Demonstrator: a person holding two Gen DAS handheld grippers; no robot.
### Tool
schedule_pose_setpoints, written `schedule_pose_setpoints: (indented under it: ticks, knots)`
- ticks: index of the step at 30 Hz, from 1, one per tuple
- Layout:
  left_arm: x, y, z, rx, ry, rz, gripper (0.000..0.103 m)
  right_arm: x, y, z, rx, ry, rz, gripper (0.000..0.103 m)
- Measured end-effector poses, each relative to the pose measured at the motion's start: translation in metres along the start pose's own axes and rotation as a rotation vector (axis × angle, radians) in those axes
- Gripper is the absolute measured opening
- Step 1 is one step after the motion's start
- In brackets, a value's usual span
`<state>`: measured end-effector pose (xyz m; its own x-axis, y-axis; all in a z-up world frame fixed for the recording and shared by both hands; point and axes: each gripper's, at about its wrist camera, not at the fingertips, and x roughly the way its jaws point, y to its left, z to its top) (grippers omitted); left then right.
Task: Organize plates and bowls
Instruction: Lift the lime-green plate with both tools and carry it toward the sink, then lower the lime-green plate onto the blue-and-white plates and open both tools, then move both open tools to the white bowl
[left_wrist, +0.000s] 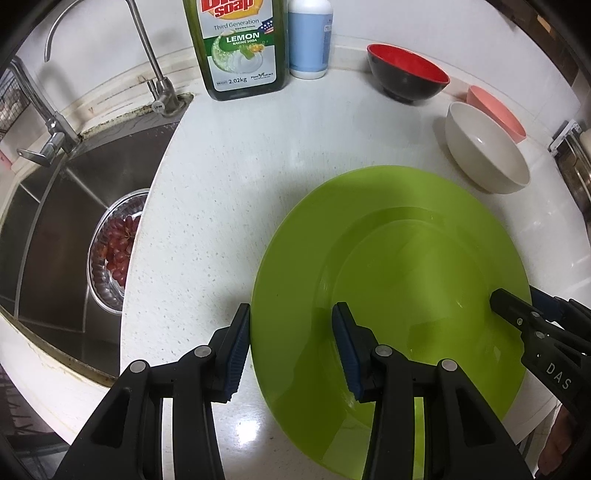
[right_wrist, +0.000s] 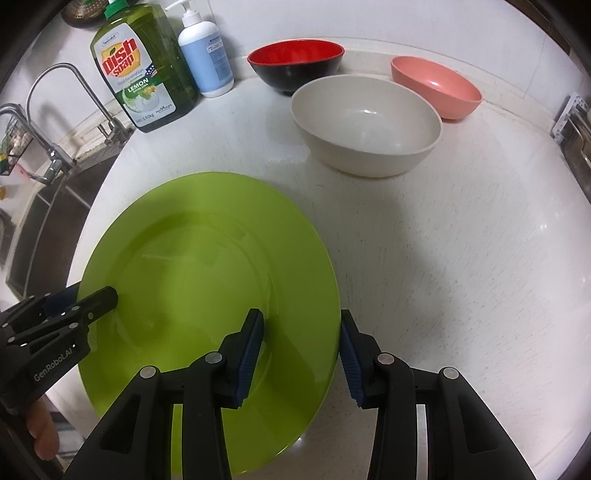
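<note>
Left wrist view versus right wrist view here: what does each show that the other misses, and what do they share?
Only the left wrist view looks into the sink, where a metal colander of red grapes sits. Only the right wrist view shows the dish soap's green cap and the lotion bottle's pump. Both show the green plate, both open grippers straddling its opposite rims (left gripper, right gripper), the white bowl, red-and-black bowl, pink bowl and faucet.

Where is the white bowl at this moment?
The white bowl stands on the counter behind the green plate, toward its right, in front of the red-and-black bowl and the pink bowl.
</note>
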<state>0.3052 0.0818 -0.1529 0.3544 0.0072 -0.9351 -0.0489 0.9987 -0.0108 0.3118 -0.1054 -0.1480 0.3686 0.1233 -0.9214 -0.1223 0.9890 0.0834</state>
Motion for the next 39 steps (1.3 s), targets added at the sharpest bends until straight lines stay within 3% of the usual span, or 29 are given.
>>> schedule_pose_setpoints:
  ticks: [13, 23, 39]
  knots:
    - [0.001, -0.004, -0.003, 0.017, 0.0, 0.015, 0.043, 0.003, 0.002, -0.002, -0.035, 0.004, -0.005, 0.044]
    - [-0.013, -0.006, 0.002, 0.031, -0.044, 0.01, 0.061, -0.008, -0.003, -0.001, -0.026, -0.033, 0.009, 0.048]
    - [-0.053, -0.043, 0.03, 0.102, -0.178, -0.031, 0.072, -0.055, -0.032, 0.02, 0.013, -0.156, 0.001, 0.048]
